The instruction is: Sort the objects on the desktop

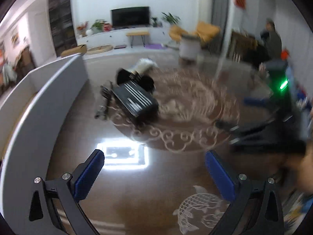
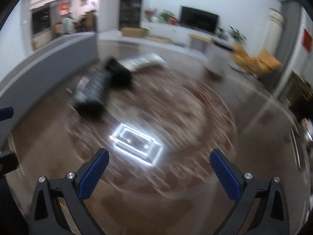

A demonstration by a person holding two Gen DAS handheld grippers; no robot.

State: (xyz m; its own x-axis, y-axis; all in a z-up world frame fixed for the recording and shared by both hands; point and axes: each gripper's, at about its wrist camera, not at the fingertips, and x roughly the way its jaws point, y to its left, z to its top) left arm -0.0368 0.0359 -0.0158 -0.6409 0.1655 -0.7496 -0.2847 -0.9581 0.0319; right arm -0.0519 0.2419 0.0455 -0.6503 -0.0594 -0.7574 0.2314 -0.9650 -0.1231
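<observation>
We read sorting as barely started: left gripper (image 1: pixel 154 161) and right gripper (image 2: pixel 159 161) fingers spread, empty, black box (image 1: pixel 135 101) beyond them untouched on bench (image 1: pixel 137 192).

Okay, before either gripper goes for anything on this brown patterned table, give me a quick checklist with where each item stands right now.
1. Left gripper open with nothing between its blue pads: ok.
2. Right gripper open with nothing between its pads: ok.
3. Sharp view of the targets: not ok, both wrist views are motion-blurred.
4. Black box with white stripes located on the brown patterned table: ok, it lies ahead, untouched.
5. What the white object behind the box is: cannot tell.
6. Grippers apart from each other: ok, the right gripper shows off to the side in the left view, clear of the left one.
</observation>
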